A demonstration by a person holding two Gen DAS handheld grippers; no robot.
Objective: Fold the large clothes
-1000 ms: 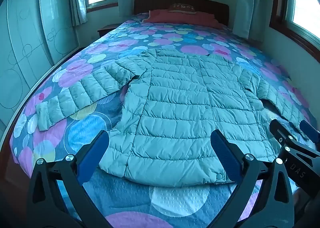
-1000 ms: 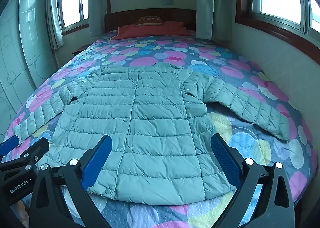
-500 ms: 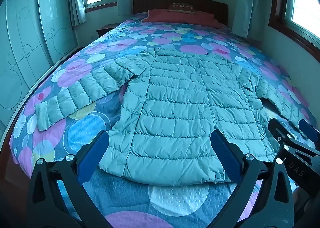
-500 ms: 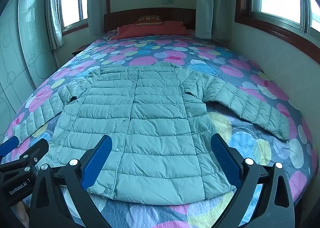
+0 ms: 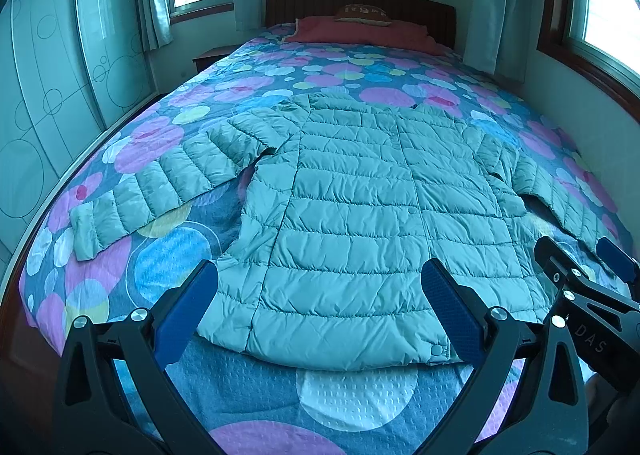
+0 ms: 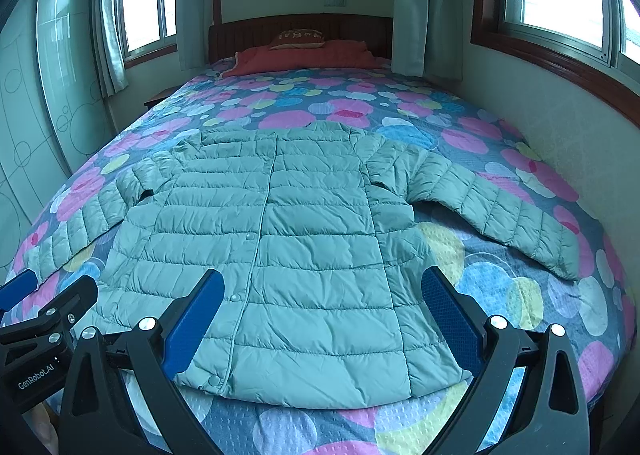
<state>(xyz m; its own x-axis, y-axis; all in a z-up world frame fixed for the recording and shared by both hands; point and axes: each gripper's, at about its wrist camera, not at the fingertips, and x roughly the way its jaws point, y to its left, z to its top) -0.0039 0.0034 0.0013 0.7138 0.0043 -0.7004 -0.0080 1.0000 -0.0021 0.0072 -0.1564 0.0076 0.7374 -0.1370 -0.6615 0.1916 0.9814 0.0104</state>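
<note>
1 puffer jacket (image 5: 360, 223) flat on bed (image 5: 352, 395); 2 grippers, left gripper (image 5: 320, 295) & right gripper (image 6: 322, 295), at jacket hem, fingers wide, empty.

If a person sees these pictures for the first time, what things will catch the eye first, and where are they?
First comes the pale green quilted jacket, spread flat with its front up and both sleeves out, on the near half of the bed. Under it the bedspread with big pink, blue and yellow circles fills the room's middle. At the bottom edge, the left gripper and the right gripper hang open just before the jacket's hem, holding nothing.
</note>
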